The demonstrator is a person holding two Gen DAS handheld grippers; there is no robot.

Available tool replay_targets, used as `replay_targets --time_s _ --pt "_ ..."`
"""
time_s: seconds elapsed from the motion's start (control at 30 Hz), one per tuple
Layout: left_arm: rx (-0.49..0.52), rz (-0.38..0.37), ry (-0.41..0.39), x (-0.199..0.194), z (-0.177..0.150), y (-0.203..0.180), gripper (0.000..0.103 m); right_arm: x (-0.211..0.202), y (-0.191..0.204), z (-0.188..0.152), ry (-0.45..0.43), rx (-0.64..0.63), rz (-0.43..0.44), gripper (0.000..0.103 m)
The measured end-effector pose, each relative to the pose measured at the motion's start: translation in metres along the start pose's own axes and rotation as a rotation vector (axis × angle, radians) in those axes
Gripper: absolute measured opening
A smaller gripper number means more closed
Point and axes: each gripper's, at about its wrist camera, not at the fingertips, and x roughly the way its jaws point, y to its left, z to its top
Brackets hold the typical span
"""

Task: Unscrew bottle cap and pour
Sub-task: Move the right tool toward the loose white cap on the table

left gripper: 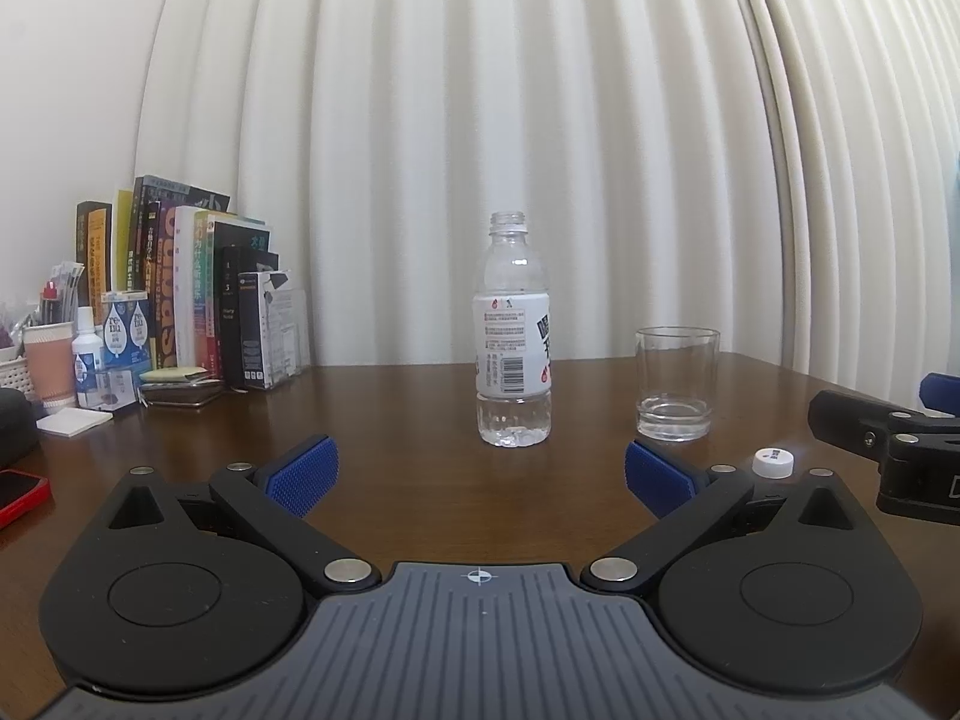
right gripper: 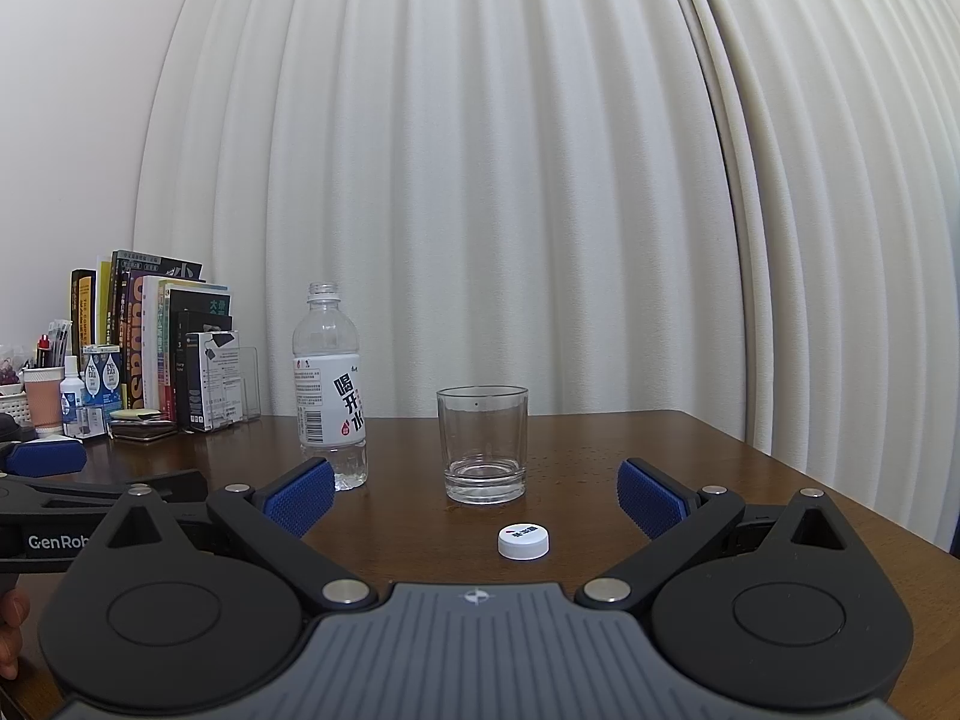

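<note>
Your left gripper (left gripper: pixel 478 476) and right gripper (right gripper: pixel 476 496) both hang spread apart and empty above the brown wooden desk (right gripper: pixel 600 456); the uncapped clear plastic bottle (right gripper: pixel 329 387) stands upright left of the clear drinking glass (right gripper: pixel 483 444); the white round cap (right gripper: pixel 523 540) lies before that glass.

Left tool (left gripper: pixel 478 471) sits low in the frame, blue pads spread wide with nothing between them. Dead center on the brown worktop (left gripper: pixel 390 420) there's the bottle (left gripper: pixel 513 336), upright, cap off, a bit of water in the bottom. Right of it stands a clear glass (left gripper: pixel 676 384), and the white cap (left gripper: pixel 773 462) lies lower right. Books (left gripper: pixel 180 282) line the left edge, and the other tool (left gripper: pixel 888 450) pokes in at far right.
</note>
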Motion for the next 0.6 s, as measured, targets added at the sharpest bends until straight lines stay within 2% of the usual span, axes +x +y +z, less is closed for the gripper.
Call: replay_targets --time_s 0.4,0.6 --pt "-0.003 -0.003 -0.001 0.0052 0.0019 -0.0011 0.103 -0.0026 0.0039 0.0016 -0.001 -0.004 -0.002 0.103" --pt "-0.008 -0.006 0.005 0.004 -0.0012 -0.0021 0.103 0.0066 0.0058 0.006 0.076 -0.039 -0.012 0.103"
